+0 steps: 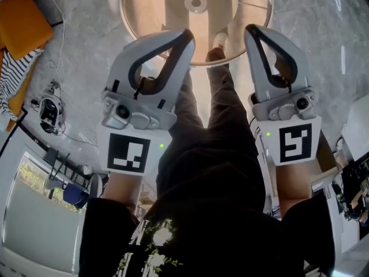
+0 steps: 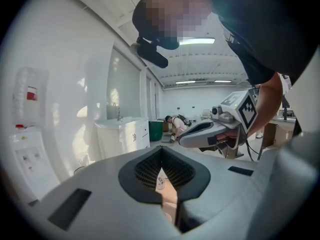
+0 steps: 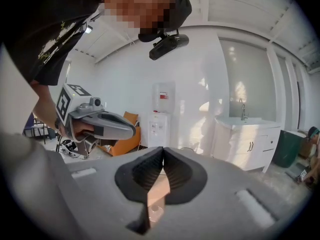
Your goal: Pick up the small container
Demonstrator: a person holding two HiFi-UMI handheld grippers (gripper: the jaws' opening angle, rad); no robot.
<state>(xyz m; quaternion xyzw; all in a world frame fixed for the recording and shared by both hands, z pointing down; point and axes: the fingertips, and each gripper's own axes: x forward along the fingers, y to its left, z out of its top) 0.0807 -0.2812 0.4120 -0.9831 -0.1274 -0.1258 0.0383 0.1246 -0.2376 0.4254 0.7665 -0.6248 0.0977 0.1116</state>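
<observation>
Head view: small container (image 1: 196,3) sits mid round table (image 1: 150,7), clear of its edge, ahead of left gripper (image 1: 185,39) and right gripper (image 1: 253,32); looks like clear thin plastic, prob light, slick and crushable, so pinch across the side wall w/ low force. Left gripper view: jaws shut tip to tip, nothing btwn. Right gripper view: same, closed & empty, container (image 3: 154,212) seen below the pads.

A large, bright workroom of the lab kind is shown: white walls (image 3: 200,74) and a high ceiling (image 2: 210,64) hung with strip lights (image 2: 197,41). A water dispenser (image 3: 159,115) and a white sink cabinet (image 3: 245,134) with a tap (image 3: 243,109) are set along the wall. Cables and devices (image 1: 51,111) are strewn on the grey stone floor (image 1: 86,45), on which a round table (image 1: 150,10) stands.
</observation>
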